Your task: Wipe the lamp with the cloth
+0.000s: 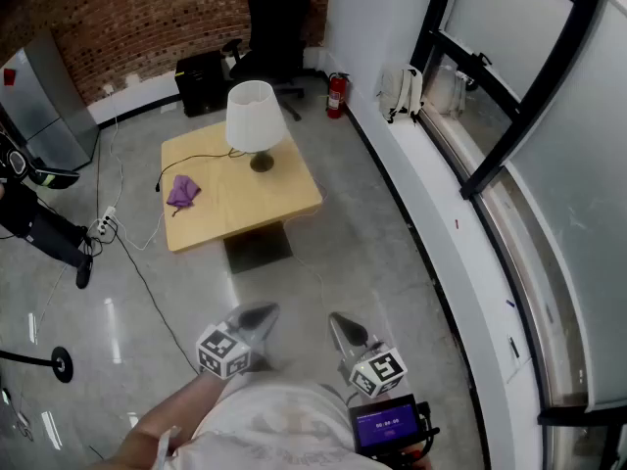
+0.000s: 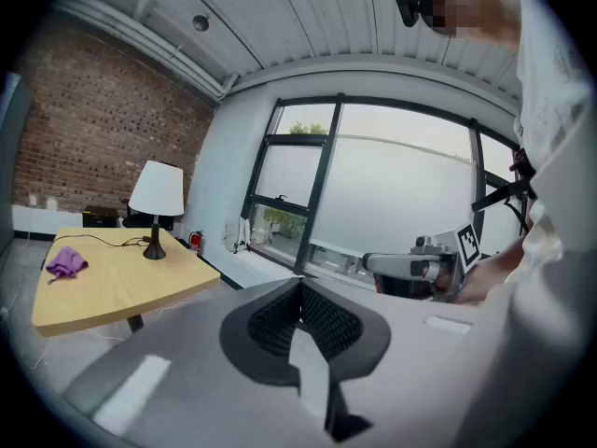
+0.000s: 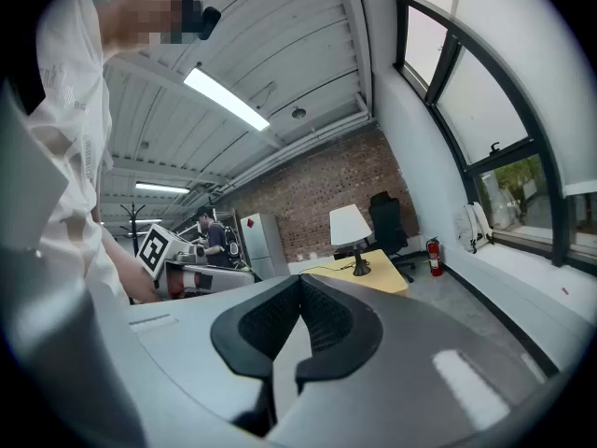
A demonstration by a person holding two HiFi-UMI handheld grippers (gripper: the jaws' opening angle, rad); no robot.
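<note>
A lamp [image 1: 253, 116] with a white shade stands at the far edge of a light wooden table [image 1: 245, 213]. A crumpled purple cloth [image 1: 182, 191] lies on the table's left part. My left gripper [image 1: 259, 315] and right gripper [image 1: 343, 325] are both shut and empty, held side by side close to the person's body, well short of the table. The left gripper view shows its jaws [image 2: 300, 284] closed, with the lamp [image 2: 157, 194] and cloth [image 2: 65, 262] far off at the left. In the right gripper view the closed jaws [image 3: 299, 280] point towards the lamp [image 3: 350, 227].
A black office chair [image 1: 274, 18], a black box [image 1: 201, 70] and a red fire extinguisher [image 1: 337, 96] stand behind the table. A grey cabinet [image 1: 44, 101] is at the left. Cables and a power strip [image 1: 105, 223] lie on the floor. A window wall [image 1: 509, 164] runs along the right.
</note>
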